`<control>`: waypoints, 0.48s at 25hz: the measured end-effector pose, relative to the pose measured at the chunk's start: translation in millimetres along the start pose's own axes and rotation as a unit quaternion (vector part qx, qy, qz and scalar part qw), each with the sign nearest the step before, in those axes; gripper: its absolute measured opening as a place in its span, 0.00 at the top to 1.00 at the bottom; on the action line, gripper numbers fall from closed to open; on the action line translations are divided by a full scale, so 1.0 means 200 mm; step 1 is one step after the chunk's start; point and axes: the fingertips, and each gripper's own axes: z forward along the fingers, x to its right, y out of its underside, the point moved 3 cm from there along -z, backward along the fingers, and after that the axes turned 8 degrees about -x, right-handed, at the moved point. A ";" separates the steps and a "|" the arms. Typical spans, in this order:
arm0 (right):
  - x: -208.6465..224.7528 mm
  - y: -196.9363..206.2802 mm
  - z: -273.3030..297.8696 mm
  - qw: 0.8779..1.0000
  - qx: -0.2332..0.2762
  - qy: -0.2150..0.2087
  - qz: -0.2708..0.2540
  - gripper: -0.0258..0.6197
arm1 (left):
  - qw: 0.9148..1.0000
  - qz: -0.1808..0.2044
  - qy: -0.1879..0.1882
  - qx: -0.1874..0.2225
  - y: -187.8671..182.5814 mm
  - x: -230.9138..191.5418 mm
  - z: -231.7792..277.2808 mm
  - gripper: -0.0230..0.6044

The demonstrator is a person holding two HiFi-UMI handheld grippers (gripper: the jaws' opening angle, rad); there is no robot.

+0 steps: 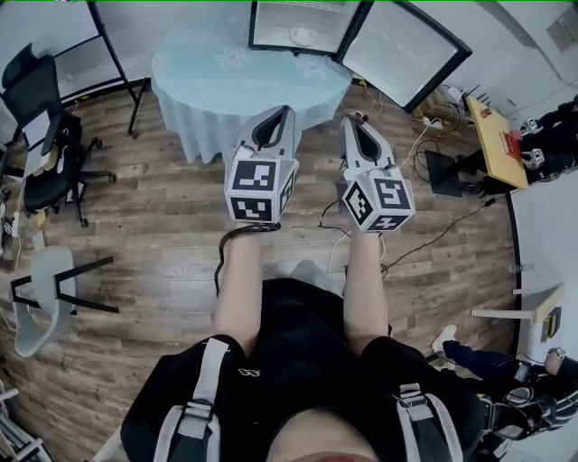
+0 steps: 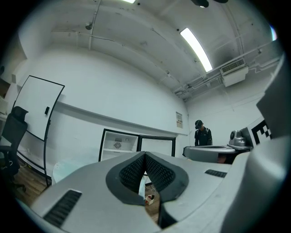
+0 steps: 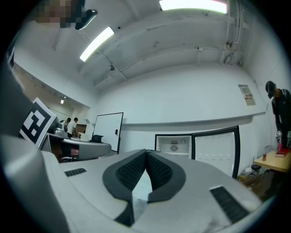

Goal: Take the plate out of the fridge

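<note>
At the top centre of the head view, the plate (image 1: 304, 36) sits inside the open fridge (image 1: 256, 27), well apart from me, with the round cloth-covered worktop (image 1: 244, 77) between us. My left gripper (image 1: 286, 110) and right gripper (image 1: 349, 120) both have their jaws pressed together on nothing. If I reach in like this, I'd likely shove the plate back or knock it off. Leaning across could also drag the cloth, and the open door (image 1: 406, 50) at upper right crowds my right side.

Head view looks down; both gripper views face fridge (image 3: 175, 144).
</note>
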 end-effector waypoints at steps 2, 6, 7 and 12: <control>0.04 0.03 -0.01 1.000 -0.006 0.014 0.000 0.95 | 1.000 -0.009 0.003 -0.006 0.03 0.01 0.03 0.94; 0.13 0.12 -0.02 0.999 -0.018 0.037 0.023 0.95 | 0.999 -0.026 0.013 -0.023 0.10 0.04 0.09 0.94; 0.15 0.13 -0.01 0.999 -0.017 0.036 0.031 0.95 | 0.999 -0.026 0.014 -0.026 0.12 0.05 0.11 0.94; 0.21 0.06 0.12 0.998 0.016 0.016 0.056 0.95 | 0.999 -0.033 0.008 -0.031 0.15 0.01 0.22 0.94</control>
